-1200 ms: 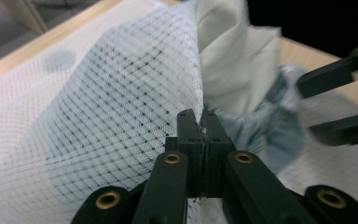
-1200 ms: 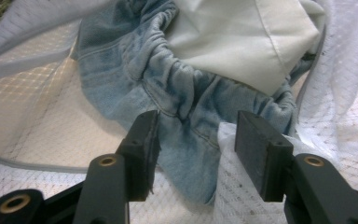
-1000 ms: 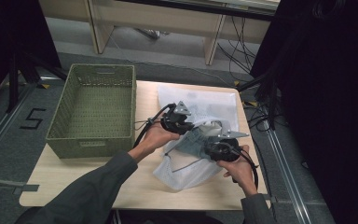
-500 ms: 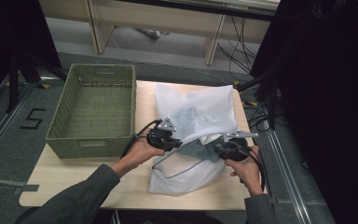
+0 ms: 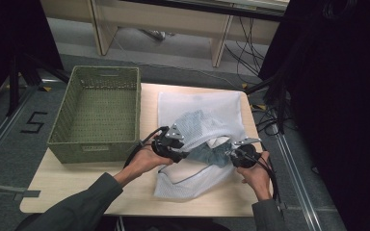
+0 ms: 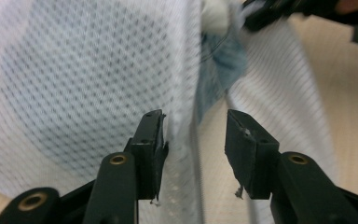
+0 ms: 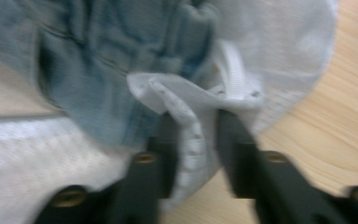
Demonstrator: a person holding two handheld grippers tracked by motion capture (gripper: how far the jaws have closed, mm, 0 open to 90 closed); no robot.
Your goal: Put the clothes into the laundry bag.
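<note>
Right hand-held gripper [image 7: 193,140] clamped on mesh bag [image 7: 279,60] hem, left hand-held gripper [image 6: 193,140] jaws apart, basket [image 5: 96,115] in high view

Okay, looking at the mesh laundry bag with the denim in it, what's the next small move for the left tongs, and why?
Probably close the left tongs on the bag's edge. Their jaws stand open around the white mesh laundry bag, gripping nothing, while the right tongs already pinch a fold of its rim beside the blue denim garment. Two grips would likely hold the opening apart.
</note>
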